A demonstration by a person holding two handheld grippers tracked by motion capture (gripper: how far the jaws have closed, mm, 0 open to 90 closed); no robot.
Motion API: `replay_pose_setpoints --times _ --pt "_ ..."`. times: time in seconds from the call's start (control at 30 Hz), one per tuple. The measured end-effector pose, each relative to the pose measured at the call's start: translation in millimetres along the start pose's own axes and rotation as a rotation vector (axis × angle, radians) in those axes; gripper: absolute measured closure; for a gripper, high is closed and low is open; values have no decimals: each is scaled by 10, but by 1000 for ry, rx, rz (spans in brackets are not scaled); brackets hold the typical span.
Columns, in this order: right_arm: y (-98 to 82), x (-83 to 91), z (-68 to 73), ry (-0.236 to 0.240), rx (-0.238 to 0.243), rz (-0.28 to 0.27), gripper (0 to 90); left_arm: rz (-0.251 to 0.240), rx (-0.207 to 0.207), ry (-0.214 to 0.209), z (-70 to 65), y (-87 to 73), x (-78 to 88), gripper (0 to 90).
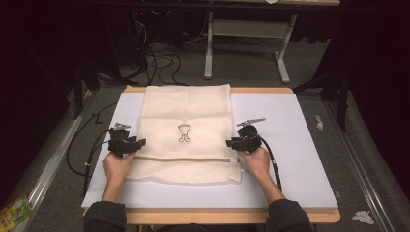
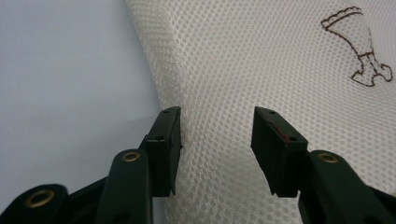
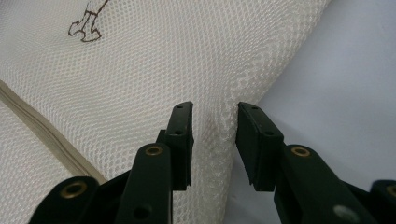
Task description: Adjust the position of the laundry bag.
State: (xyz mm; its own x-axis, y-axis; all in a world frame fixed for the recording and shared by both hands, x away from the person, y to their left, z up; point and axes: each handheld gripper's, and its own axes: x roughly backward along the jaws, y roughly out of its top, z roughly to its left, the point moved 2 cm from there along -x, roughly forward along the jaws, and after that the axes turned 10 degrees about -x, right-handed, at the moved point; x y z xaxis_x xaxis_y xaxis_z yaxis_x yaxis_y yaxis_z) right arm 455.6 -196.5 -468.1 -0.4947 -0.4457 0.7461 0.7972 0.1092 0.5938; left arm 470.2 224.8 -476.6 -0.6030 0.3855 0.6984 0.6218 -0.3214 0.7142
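Observation:
A cream mesh bag (image 1: 186,116) lies flat on the white board (image 1: 295,145), with a brown emblem (image 1: 184,133) at its middle and a zipper (image 1: 183,158) running across near the front. My left gripper (image 1: 140,143) is at the bag's left edge. In the left gripper view its jaws straddle that edge (image 2: 217,123), open, one fingertip (image 2: 166,140) against the fold. My right gripper (image 1: 229,143) is at the right edge. There the jaws stand either side of a raised ridge of mesh (image 3: 215,119), with gaps showing beside the pads.
The board sits on a wooden tabletop (image 1: 217,216). Black cables (image 1: 84,145) trail off the left side and by the right hand. Behind stand a grey table frame (image 1: 283,63) and floor cables. Crumpled paper (image 1: 362,216) and a green packet (image 1: 14,210) lie on the floor.

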Motion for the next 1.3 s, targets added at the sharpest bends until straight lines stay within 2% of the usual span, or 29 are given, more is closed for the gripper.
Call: replay_pose_setpoints --times 0.23,0.43,0.47,0.5,0.53,0.6,0.7,1.0,1.3 --pt "-8 -39 -18 0 2 17 768 16 38 12 41 -6 -32 599" --pt "-4 -38 -17 -4 15 22 845 35 34 29 67 -19 -56 656" --pt "-5 -43 -15 -5 17 23 855 38 34 31 72 -21 -59 682" --pt "-4 -48 -13 -5 20 23 868 40 34 34 80 -23 -63 748" --pt "-4 -48 -13 -5 20 23 868 40 33 34 86 -24 -61 748" --pt "-5 -47 -12 -4 32 20 877 29 21 43 81 -26 -47 819" --pt "-2 -41 -13 2 29 18 884 17 -1 47 68 -16 -15 861" --pt "1 -15 -17 6 28 5 891 -6 1 36 64 12 30 879" --pt "14 18 -22 9 31 -16 894 -47 -17 23 58 63 109 881"
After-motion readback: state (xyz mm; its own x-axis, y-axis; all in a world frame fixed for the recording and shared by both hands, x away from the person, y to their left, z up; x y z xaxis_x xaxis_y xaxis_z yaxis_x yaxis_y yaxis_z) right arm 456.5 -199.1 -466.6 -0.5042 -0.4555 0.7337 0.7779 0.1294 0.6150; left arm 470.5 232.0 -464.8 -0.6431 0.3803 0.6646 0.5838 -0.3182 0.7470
